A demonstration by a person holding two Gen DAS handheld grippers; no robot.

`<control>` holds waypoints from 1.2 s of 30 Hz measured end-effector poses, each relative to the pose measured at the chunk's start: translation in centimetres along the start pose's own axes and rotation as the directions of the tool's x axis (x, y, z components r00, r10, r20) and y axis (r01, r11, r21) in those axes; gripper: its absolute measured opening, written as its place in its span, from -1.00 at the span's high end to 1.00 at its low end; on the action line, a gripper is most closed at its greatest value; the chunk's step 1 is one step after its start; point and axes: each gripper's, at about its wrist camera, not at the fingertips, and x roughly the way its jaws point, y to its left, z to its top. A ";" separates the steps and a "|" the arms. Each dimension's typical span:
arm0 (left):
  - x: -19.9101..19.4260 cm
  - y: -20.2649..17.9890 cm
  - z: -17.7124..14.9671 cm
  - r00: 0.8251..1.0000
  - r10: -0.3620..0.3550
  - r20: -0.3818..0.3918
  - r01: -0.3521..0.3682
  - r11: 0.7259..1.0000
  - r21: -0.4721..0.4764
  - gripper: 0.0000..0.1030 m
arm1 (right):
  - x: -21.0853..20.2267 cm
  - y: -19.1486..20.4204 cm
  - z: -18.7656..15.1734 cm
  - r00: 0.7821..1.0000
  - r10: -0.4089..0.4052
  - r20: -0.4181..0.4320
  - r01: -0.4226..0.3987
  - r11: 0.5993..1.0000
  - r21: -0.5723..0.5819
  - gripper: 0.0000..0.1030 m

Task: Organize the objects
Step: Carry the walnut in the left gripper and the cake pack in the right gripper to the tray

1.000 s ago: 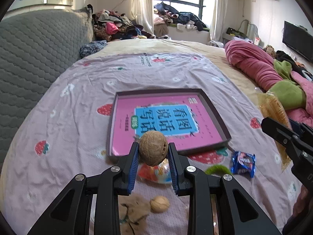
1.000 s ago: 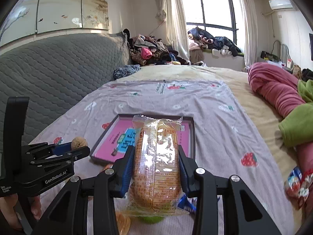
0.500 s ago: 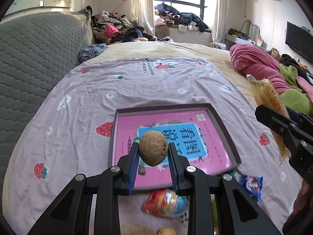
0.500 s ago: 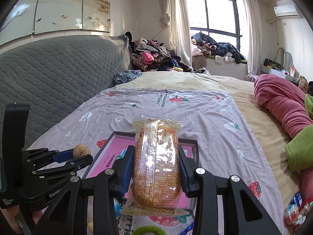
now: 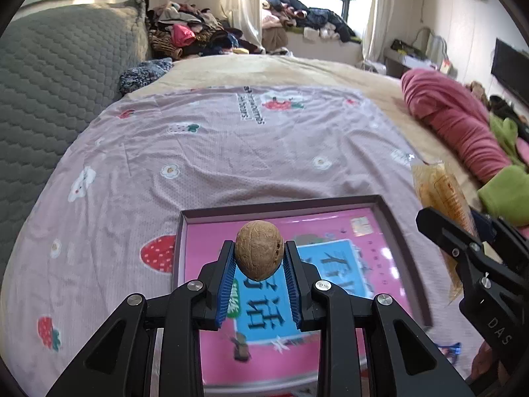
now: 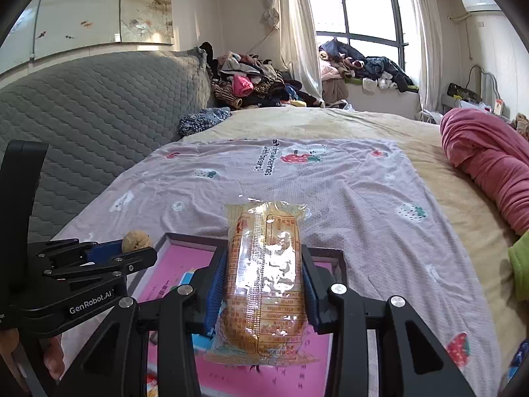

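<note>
A brown walnut (image 5: 259,254) is clamped between the blue pads of my left gripper (image 5: 259,258), which hangs over the near part of a shallow dark-rimmed tray (image 5: 390,218) with a pink and blue printed bottom. My right gripper (image 6: 264,281) is shut on a clear packet of golden bread (image 6: 264,278) and hovers over the same tray (image 6: 334,254). In the right wrist view the left gripper (image 6: 132,248) shows at the left with the walnut (image 6: 136,240) at its tip. In the left wrist view the right gripper (image 5: 439,221) and bread packet (image 5: 436,185) show at the right.
The tray lies on a lilac strawberry-print sheet (image 5: 231,152) over a bed. A grey quilted headboard (image 5: 56,79) runs along the left. A pink rolled quilt (image 5: 456,122) and green cloth (image 5: 506,192) lie right. A blue wrapper (image 5: 449,350) lies by the tray's near right corner.
Both grippers have moved forward over the bed with their loads; the tray has slid toward and under them, and the snacks and second walnut in front of the tray have dropped out of view.
</note>
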 end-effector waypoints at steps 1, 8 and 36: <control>0.7 0.2 0.2 1.000 -0.004 -0.008 0.004 1.000 -0.001 0.42 | 0.8 -0.1 0.0 1.000 0.000 -0.009 0.000 1.000 -0.001 0.20; 5.4 1.5 0.4 0.996 -0.042 -0.082 0.039 0.999 -0.035 0.42 | 6.2 -0.4 -0.3 0.995 -0.023 -0.096 0.020 0.999 -0.032 0.20; 13.6 1.9 -0.6 0.974 0.060 -0.220 -0.060 0.998 0.006 -0.22 | 13.8 -4.1 -4.5 0.945 -0.107 -0.308 0.119 0.993 0.021 0.03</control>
